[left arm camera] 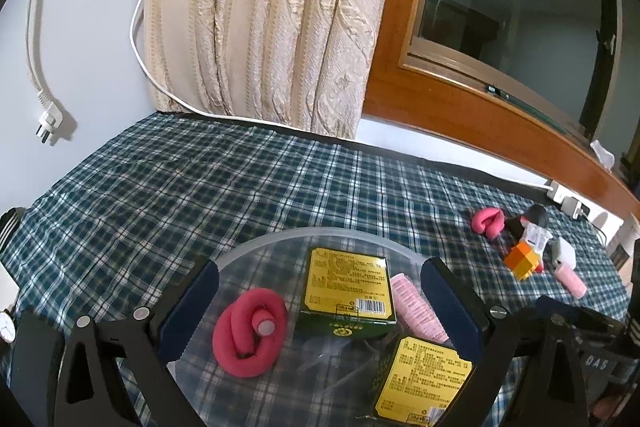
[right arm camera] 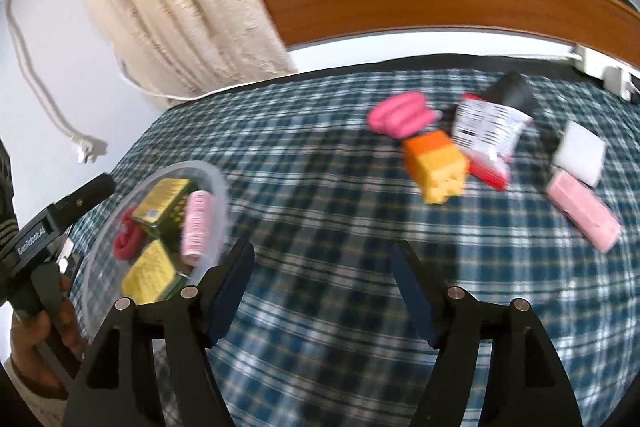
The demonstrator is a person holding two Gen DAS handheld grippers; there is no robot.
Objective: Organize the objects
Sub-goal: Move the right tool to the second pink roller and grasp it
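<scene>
Both tongs are spread wide with nothing between the fingers. Left tongs [left arm camera: 320, 291] hang right over a clear round plastic container [left arm camera: 248, 247] sitting on the plaid-covered tabletop [left arm camera: 200, 179]. Inside the container: a coiled red foam curler [left arm camera: 248, 335], two green boxes with yellow labels, one further back [left arm camera: 346, 287] and one nearer the camera [left arm camera: 424, 375], and a pink hair roller [left arm camera: 414, 303] squeezed in just beside the boxes.

Right tongs [right arm camera: 322, 263] hover over bare plaid cloth, well apart from everything; that view is pretty motion-blurred. You can see the container off to the left there too, with a hand [right arm camera: 40, 339] gripping the other tool's handle.

The rest of the stuff is still loose on the far right side of the tabletop, all in one clump: a pink foam curler [right arm camera: 400, 115], an orange and yellow block [right arm camera: 436, 165] just in front of it, a black-capped thing with a white barcode label [right arm camera: 492, 123], something red [right arm camera: 488, 171] under that label, a white block [right arm camera: 580, 151] and another pink roller [right arm camera: 584, 213] touching it.

Cream curtain [left arm camera: 272, 19], wooden window frame [left arm camera: 400, 67] and a dangling white plug [left arm camera: 48, 123] on the wall behind
</scene>
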